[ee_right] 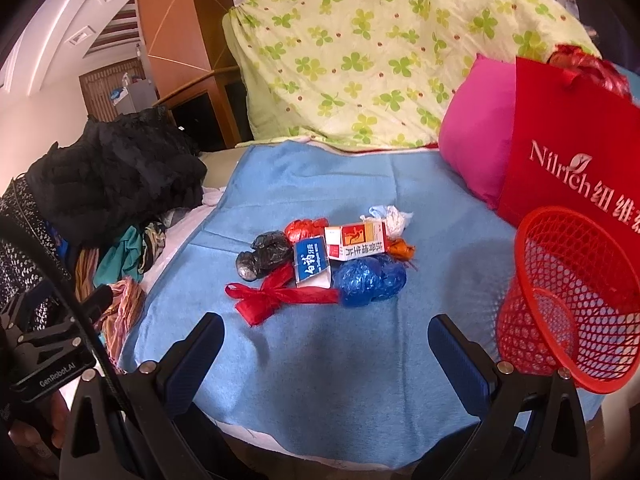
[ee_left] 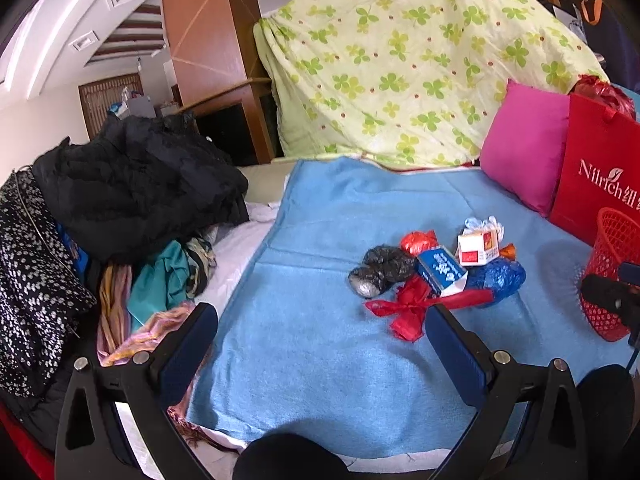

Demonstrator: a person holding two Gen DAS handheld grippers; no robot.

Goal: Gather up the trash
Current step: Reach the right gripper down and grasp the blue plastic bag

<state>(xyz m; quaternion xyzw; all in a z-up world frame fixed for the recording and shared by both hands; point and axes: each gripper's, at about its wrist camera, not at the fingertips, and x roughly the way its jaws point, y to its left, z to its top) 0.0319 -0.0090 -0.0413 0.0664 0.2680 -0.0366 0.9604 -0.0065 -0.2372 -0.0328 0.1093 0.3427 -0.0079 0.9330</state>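
Note:
A heap of trash lies on a blue blanket (ee_right: 320, 360): a black bag wad (ee_right: 266, 258), a blue-and-white carton (ee_right: 312, 264), a red-and-white box (ee_right: 356, 242), a crumpled blue bag (ee_right: 370, 278), a red ribbon (ee_right: 276, 298), a red wad (ee_right: 306, 228) and white paper (ee_right: 390, 218). In the left wrist view the same heap shows around the blue carton (ee_left: 442, 272). A red mesh basket (ee_right: 568, 316) lies tilted on its side at the right. My right gripper (ee_right: 326, 340) stands open short of the heap, empty. My left gripper (ee_left: 322, 330) is open too, left of the ribbon (ee_left: 412, 308).
A pile of dark and patterned clothes (ee_left: 120, 216) fills the left side. A green clover-print quilt (ee_right: 380, 52) rises behind. A pink cushion (ee_right: 476, 132) and a red paper bag (ee_right: 568, 152) stand at the right behind the basket (ee_left: 616, 276).

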